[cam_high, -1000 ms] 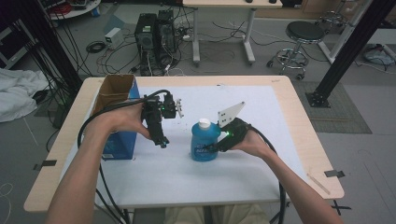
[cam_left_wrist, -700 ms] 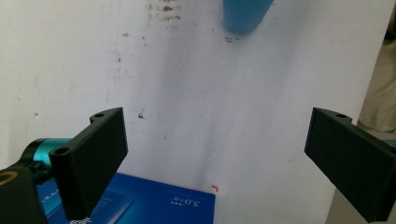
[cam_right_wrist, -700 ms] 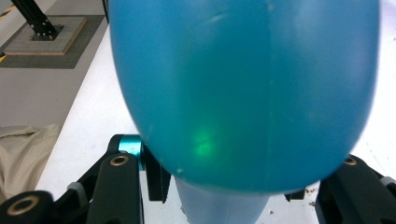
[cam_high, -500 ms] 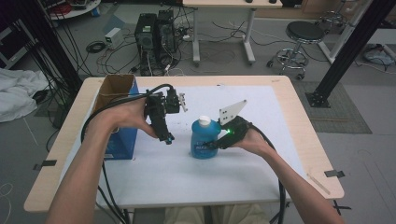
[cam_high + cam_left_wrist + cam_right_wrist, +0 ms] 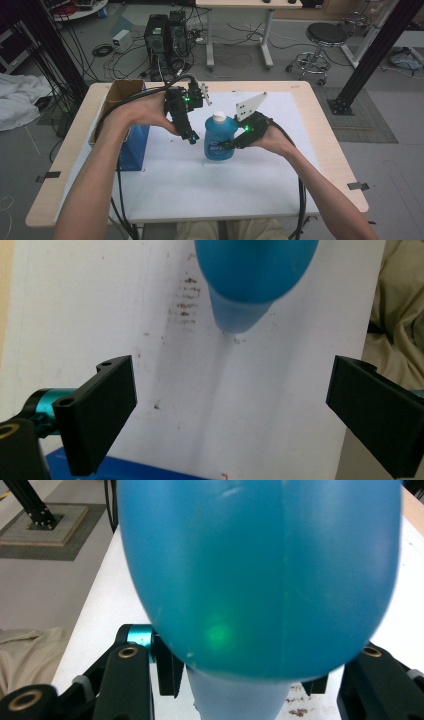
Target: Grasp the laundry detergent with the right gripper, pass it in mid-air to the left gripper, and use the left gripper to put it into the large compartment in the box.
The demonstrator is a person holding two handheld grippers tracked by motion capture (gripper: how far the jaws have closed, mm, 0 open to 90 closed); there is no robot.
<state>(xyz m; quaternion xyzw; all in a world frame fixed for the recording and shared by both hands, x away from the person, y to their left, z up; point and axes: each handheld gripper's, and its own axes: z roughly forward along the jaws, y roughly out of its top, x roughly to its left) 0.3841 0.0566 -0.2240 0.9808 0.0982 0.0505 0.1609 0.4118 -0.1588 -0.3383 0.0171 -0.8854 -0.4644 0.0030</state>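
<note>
A blue bottle (image 5: pixel 219 140) with a white cap (image 5: pixel 218 118) is held upright over the middle of the white mat (image 5: pixel 200 190). My right gripper (image 5: pixel 229 145) comes in from the right and is shut on its body. In the right gripper view the bottle (image 5: pixel 260 580) bulges close up between the black jaws of the right gripper (image 5: pixel 240 685). My left gripper (image 5: pixel 192 137) hangs just left of the bottle, pointing down, apart from it. Its jaws stand wide open in the left gripper view, with nothing between them at the left gripper (image 5: pixel 230 395). The bottle (image 5: pixel 255 275) is ahead of them.
A blue carton with an open cardboard top (image 5: pixel 129 145) stands at the table's left side, close to my left forearm; its blue edge (image 5: pixel 125 472) lies under the left jaws. The mat (image 5: pixel 190 305) has brown smudges. Cables trail from both grippers. A wooden table edge (image 5: pixel 330 145) frames the mat.
Both hands have risen. The bottle has gone up with the right gripper. The left gripper has moved up and to the right, closer to the bottle, still open.
</note>
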